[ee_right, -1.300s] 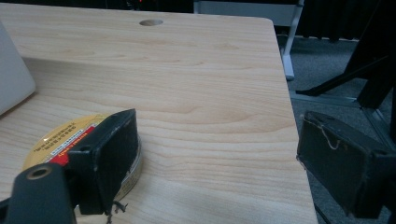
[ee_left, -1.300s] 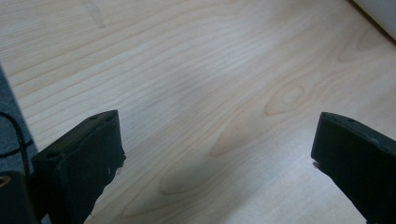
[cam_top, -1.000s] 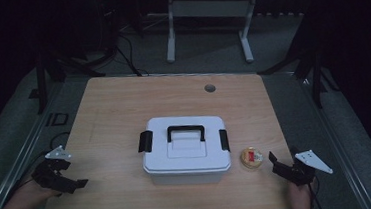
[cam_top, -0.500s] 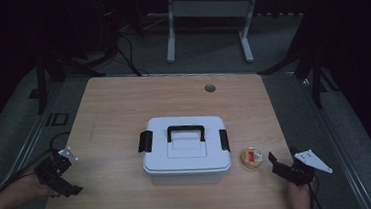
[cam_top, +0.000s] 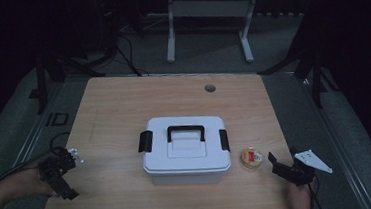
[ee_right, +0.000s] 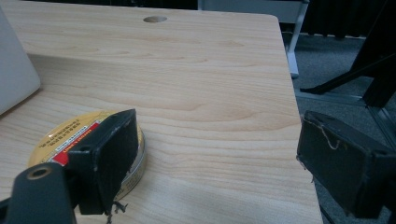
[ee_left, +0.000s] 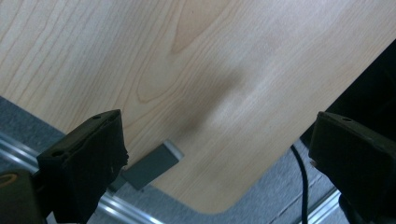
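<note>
The small round tin (cam_top: 252, 158) is judged light, rigid and slippery; its rim should be gripped. Both the right gripper (cam_top: 278, 163) and left gripper (cam_top: 60, 167) are held spread, empty.

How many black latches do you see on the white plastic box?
2. One black latch sits on the left end of the white plastic box, the other black latch on its right end. Any on the far side would be hidden.

Black hand-held gripper (cam_top: 58, 174) each hand; right one (cam_top: 289, 169) bears grey triangular plate.
</note>
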The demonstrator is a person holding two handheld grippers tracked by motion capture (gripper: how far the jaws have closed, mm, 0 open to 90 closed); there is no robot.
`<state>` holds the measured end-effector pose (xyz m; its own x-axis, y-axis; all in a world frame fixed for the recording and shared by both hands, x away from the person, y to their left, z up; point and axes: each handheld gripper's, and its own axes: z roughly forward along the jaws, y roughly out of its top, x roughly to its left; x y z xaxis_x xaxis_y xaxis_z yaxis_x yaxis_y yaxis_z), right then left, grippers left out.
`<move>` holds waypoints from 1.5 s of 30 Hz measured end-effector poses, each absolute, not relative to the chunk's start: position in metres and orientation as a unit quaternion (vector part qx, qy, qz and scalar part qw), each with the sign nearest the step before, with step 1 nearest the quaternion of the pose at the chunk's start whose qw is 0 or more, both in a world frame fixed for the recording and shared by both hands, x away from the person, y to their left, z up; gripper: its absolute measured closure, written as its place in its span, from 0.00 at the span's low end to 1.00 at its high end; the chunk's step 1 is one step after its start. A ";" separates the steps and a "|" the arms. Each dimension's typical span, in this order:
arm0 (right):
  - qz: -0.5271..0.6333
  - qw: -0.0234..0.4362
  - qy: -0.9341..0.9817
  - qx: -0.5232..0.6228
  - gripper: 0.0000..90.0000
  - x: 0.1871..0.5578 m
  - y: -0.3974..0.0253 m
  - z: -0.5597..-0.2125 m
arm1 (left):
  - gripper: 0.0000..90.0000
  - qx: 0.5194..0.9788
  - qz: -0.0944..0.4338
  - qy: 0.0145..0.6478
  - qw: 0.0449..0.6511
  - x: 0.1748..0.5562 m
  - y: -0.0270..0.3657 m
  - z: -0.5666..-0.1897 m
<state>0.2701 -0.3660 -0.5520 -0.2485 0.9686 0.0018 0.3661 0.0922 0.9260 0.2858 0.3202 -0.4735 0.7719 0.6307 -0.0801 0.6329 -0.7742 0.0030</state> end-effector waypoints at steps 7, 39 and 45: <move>0.441 0.339 0.656 0.509 0.14 0.270 -0.366 -0.552 | 0.04 0.942 -0.030 0.331 0.049 0.288 0.314 -0.458; 0.443 0.336 0.657 0.509 0.14 0.270 -0.366 -0.552 | 0.04 0.970 -0.008 0.226 0.086 0.318 0.240 -0.392; 0.443 0.333 0.659 0.508 0.14 0.270 -0.366 -0.552 | 0.04 0.974 -0.002 0.208 0.088 0.325 0.222 -0.382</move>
<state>0.2702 -0.3660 -0.5520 -0.2608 0.9653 0.0120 0.3741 0.0896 0.9231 0.3250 0.2217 -0.3821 0.9131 0.4057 -0.0405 0.4064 -0.8975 0.1715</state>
